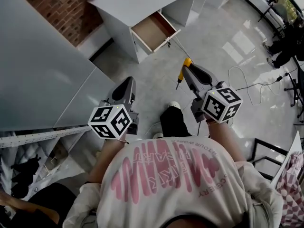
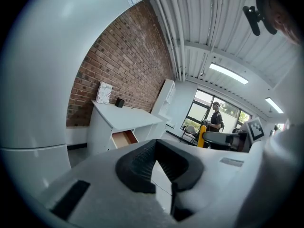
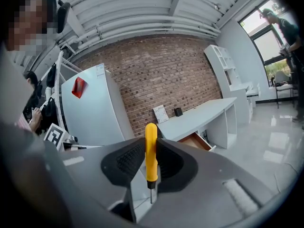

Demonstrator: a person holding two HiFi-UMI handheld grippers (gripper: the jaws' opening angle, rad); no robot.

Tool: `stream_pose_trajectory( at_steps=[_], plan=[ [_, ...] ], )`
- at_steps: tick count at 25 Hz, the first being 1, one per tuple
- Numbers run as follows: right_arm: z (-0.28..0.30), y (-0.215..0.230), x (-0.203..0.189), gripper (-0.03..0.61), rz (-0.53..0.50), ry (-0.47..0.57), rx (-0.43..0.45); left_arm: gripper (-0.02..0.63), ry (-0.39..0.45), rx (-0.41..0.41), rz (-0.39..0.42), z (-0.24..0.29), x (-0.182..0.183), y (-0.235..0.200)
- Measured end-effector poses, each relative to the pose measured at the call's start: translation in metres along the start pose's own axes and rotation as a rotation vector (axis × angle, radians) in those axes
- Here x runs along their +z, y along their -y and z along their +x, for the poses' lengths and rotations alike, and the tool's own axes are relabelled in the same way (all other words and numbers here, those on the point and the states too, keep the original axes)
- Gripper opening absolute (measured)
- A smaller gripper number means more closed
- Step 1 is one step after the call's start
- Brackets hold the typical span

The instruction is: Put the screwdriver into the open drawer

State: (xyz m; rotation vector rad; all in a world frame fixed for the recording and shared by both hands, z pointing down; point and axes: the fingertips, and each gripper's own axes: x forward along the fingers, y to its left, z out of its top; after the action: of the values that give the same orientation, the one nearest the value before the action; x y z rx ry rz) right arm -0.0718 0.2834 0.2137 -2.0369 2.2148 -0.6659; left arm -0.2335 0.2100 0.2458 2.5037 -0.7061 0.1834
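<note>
Head view: the right tongs (image 1: pixel 186 71) hold the screwdriver (image 1: pixel 186 62) upright, well short of the open drawer (image 1: pixel 153 31).

Left gripper view: the left tongs (image 2: pixel 155 144) are closed together and empty (drawer far ahead).

Right gripper view: the pads clamp the yellow handle. Pickup looks done; the carry and the drop into the drawer are left.

The person wears a cream T-shirt (image 1: pixel 175 184) printed with pink wavy bars and pink lettering, black trousers (image 1: pixel 173 122) and a white shoe (image 1: pixel 175 105). The left gripper (image 1: pixel 127 81) and right gripper (image 1: pixel 186 71) are grey with black ribbed pads (image 2: pixel 137 164). Each carries a white cube (image 1: pixel 110 121) with black square markers.
</note>
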Motion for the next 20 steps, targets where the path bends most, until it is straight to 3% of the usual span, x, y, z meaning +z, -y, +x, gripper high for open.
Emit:
stream_pose_trajectory(
  at_steps=[8, 20],
  plan=[
    [0.039, 0.046, -0.006, 0.087, 0.025, -0.059, 0.034, 0.006, -0.01, 0.054, -0.039, 0.048, 0.001, -0.013],
    [0.095, 0.148, 0.053, 0.087, 0.004, -0.077, 0.102, 0.006, 0.046, 0.095, -0.068, 0.17, 0.041, 0.002]
  ],
)
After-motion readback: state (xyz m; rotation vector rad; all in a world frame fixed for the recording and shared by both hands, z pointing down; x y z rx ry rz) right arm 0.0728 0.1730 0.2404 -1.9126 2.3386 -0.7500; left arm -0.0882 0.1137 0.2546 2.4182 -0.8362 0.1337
